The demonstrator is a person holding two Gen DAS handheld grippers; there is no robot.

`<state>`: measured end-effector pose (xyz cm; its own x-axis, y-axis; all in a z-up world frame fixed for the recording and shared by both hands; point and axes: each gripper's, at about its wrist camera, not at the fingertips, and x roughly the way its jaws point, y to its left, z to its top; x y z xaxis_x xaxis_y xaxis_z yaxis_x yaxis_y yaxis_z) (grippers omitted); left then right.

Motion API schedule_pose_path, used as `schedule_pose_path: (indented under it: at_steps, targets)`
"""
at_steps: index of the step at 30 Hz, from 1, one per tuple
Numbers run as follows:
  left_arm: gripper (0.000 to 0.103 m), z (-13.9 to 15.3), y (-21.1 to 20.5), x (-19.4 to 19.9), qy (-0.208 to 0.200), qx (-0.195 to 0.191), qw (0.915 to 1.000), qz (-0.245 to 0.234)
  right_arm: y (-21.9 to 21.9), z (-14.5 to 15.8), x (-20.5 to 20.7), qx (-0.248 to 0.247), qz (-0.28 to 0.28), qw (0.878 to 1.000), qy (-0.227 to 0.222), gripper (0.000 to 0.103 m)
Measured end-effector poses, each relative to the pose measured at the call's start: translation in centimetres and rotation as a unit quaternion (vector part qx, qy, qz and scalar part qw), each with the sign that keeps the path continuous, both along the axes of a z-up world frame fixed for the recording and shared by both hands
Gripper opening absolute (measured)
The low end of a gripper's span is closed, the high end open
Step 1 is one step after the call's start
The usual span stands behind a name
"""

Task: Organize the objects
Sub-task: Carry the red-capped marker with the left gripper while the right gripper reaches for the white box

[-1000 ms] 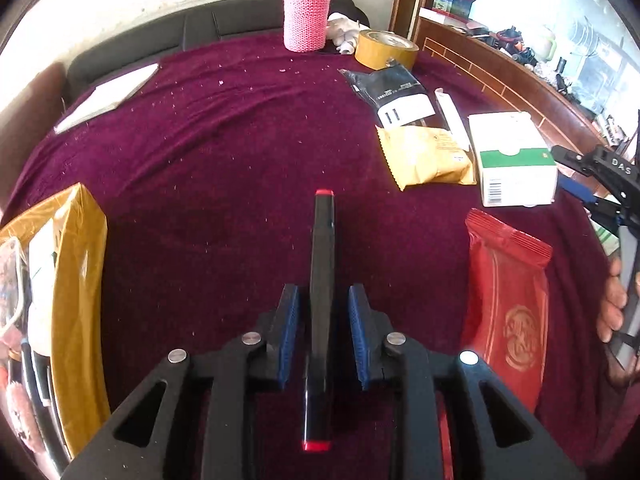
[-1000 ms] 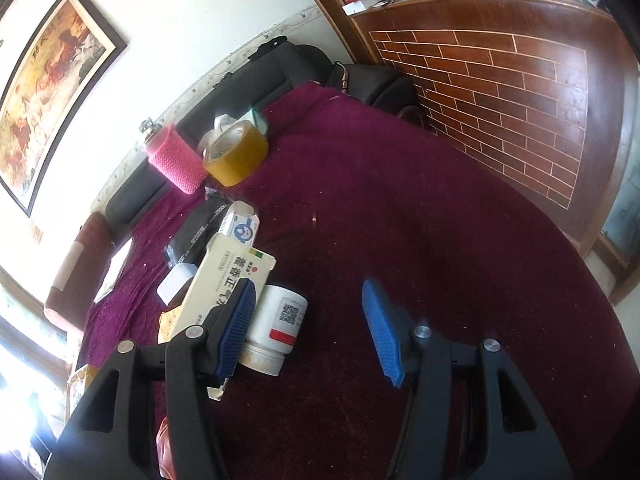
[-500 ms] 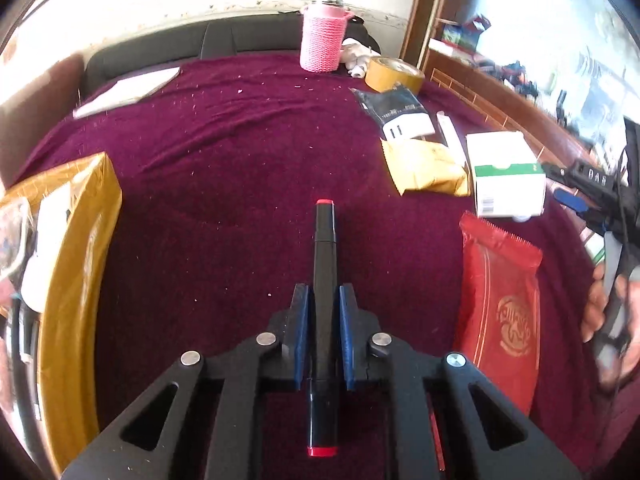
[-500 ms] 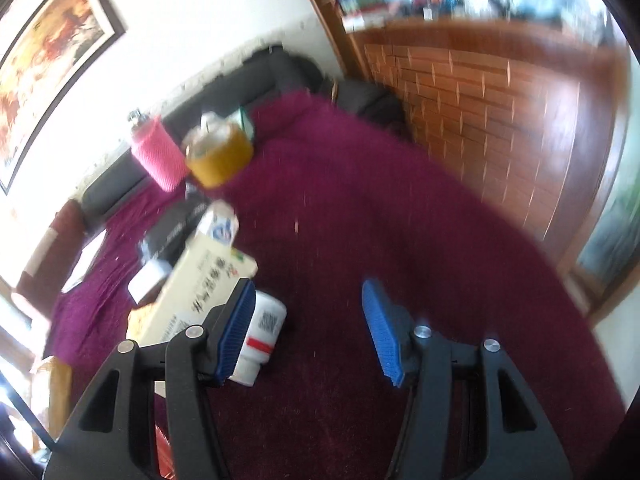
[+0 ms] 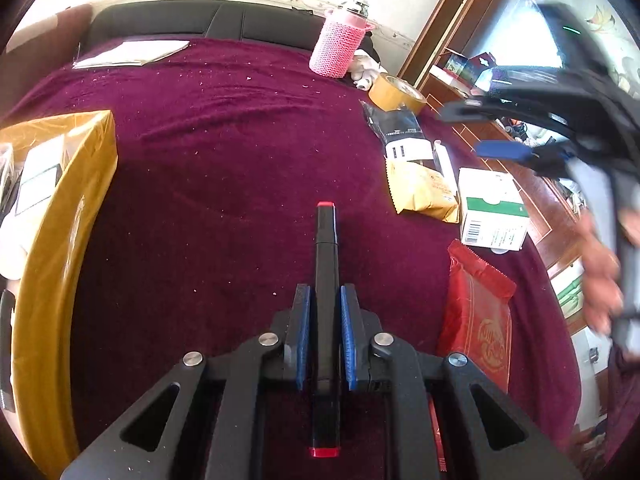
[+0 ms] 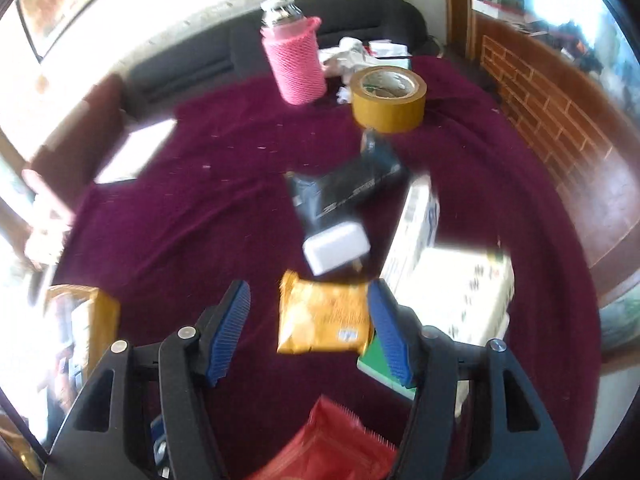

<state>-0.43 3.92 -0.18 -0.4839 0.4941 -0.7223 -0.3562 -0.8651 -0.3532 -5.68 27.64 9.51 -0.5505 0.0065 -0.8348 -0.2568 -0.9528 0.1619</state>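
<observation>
Black angular left gripper [image 5: 324, 340] and right gripper [image 6: 308, 332], ribbed blue pads, silver round screws.

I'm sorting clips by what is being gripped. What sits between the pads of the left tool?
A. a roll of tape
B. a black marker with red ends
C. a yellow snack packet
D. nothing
B: in the left wrist view the left tool has its pads pressed on a black marker with red ends.

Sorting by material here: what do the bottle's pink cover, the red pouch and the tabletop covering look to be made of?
Pink cover: knitted or crocheted yarn, matte, with a visible stitch texture. Red pouch: probably plastic or foil film, slightly glossy, with a serrated sealed edge. Tabletop covering: maroon velvet-like cloth, with a soft nap, creases and lint specks.
</observation>
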Motion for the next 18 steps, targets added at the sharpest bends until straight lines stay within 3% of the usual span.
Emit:
schedule_pose_path:
  at_steps: [4, 7, 12, 14, 18]
  targets:
    - [0.012, -0.2, -0.6, -0.1, -0.007, 0.018, 0.9998, 0.005, 0.6, -2.2, -4.1, 0.022, -0.055, 0.996, -0.063, 0.06]
    - [0.012, -0.3, -0.8, -0.1, -0.011, 0.027, 0.9996, 0.006, 1.5, -4.0, -5.8, -0.002, -0.088, 0.991, -0.103, 0.06]
    - [0.012, -0.2, -0.8, -0.1, -0.011, 0.026, 0.9996, 0.006, 2.8, -5.5, -7.3, -0.028, -0.12, 0.987, -0.102, 0.059]
    - [0.012, -0.3, -1.0, -0.2, -0.014, 0.033, 0.9993, 0.004, 3.0, -6.1, -7.2, -0.043, -0.134, 0.985, -0.099, 0.051]
    - [0.012, -0.5, -1.2, -0.5, -0.029, 0.068, 0.9971, -0.02, 2.0, -5.4, -6.0, -0.047, -0.101, 0.991, -0.075, 0.051]
